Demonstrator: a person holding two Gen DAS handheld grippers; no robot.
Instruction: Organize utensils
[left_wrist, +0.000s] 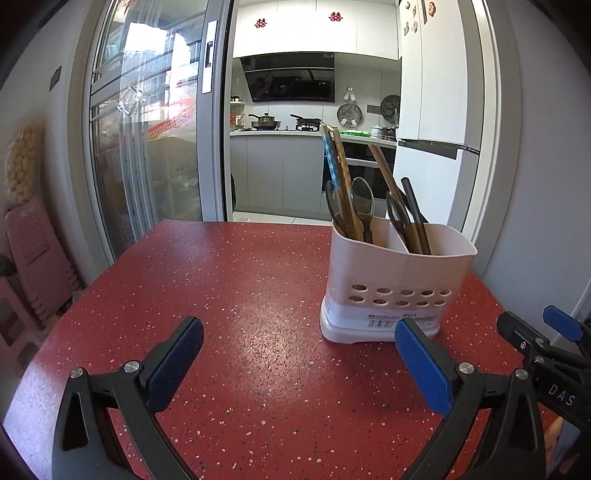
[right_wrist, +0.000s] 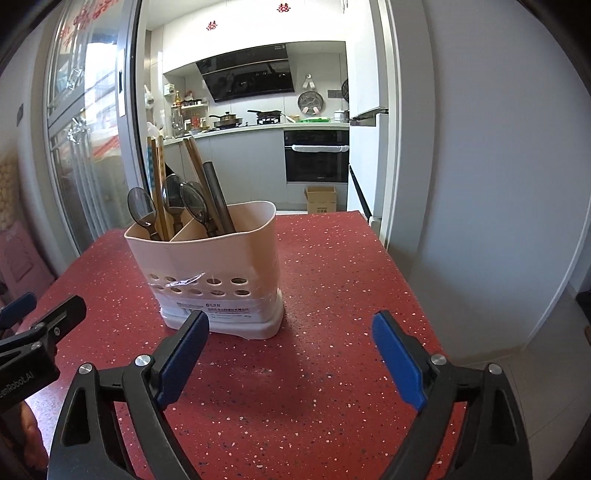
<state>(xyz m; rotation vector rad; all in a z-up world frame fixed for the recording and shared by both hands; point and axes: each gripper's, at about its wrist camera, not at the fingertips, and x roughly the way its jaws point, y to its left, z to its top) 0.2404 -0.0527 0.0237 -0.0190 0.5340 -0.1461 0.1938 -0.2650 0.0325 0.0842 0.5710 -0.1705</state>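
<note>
Kitchen doorway behind, red speckled counter (left_wrist: 229, 280) in front. Pale two-compartment caddy (left_wrist: 399, 269) upright at 1 o'clock from left tongs (left_wrist: 299, 362), at 11 o'clock from right tongs (right_wrist: 290, 354). Spoons (left_wrist: 362, 199) and chopsticks (left_wrist: 341, 173) standing in both compartments, long axes near vertical, leaning slightly. Both tongs wide, nothing between the pads. Caddy base just beyond each pair's inner pad; neither hand clearly nearer.

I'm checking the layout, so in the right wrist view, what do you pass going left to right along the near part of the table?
Left gripper at the edge → utensil holder → bare stretch of the red table → grey wall past the table's edge.
</note>
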